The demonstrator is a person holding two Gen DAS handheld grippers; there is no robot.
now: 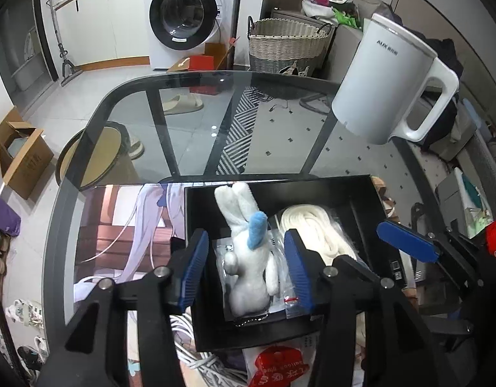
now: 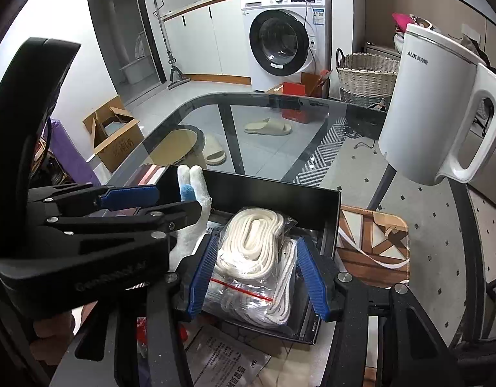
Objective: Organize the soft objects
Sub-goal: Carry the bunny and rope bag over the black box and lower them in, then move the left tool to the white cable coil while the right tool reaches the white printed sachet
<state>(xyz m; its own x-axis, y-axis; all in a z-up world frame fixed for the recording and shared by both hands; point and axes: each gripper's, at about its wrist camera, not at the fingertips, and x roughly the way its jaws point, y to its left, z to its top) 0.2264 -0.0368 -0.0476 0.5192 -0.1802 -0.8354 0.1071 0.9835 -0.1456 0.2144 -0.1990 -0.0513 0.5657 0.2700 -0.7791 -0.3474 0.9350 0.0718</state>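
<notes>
Looking down, I see the black box (image 1: pixel 360 193) on the glass tabletop (image 1: pixel 183 122), under both tools. The bagged white rope (image 2: pixel 254 258) lies in it between the blue pads of my right hand-held gripper (image 2: pixel 259 277), jaws partly apart, not pressing. It is light but the plastic is slippery; I would pinch the thick coil. The plush rabbit (image 1: pixel 244 258) lies between the left hand-held gripper (image 1: pixel 246 269) pads, also loose; it is soft, so grip the body.

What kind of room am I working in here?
Most likely a home laundry or utility area. A front-loading washing machine stands against the wall, a woven laundry basket sits beside it, and slippers lie on the tiled floor under the glass table.
</notes>
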